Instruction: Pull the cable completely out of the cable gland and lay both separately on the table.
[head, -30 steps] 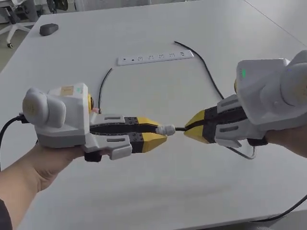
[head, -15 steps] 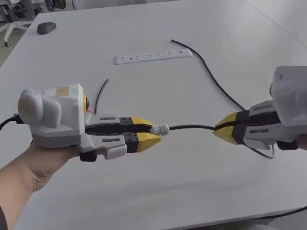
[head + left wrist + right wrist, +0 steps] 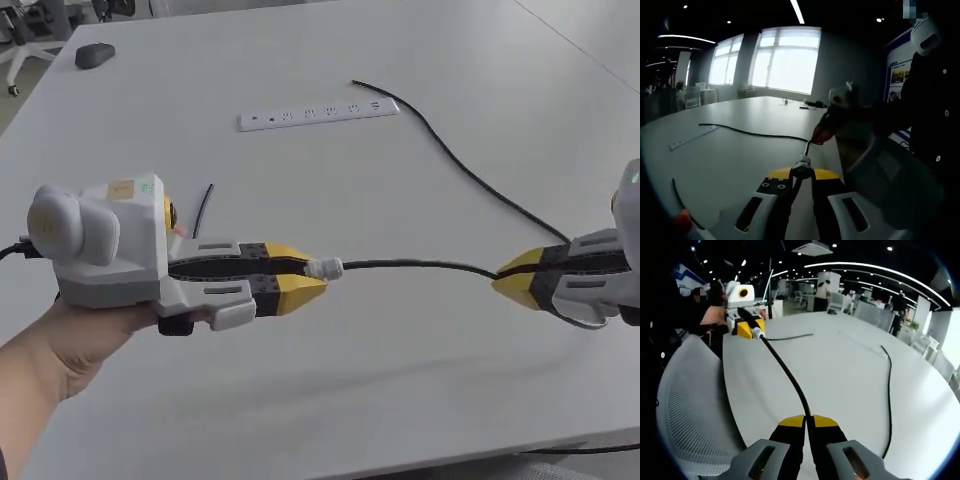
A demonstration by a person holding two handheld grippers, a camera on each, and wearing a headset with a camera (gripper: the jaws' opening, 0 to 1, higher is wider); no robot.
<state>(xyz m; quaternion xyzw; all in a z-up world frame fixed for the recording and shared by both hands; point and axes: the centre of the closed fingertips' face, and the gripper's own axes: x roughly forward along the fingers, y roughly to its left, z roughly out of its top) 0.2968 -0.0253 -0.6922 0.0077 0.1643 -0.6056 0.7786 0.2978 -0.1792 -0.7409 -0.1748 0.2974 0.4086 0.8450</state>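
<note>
Black round cable (image 3: 410, 265) runs thru small white plastic cable gland (image 3: 326, 268), both mid-air above white tabletop (image 3: 330, 390). Left gripper (image 3: 316, 278) jaws clamped on gland as anchor; right gripper (image 3: 500, 282) jaws pinching cable, well apart, so pull prob. goes straight along gland's bore. Cable's short end trails behind left gripper, not yet out.
</note>
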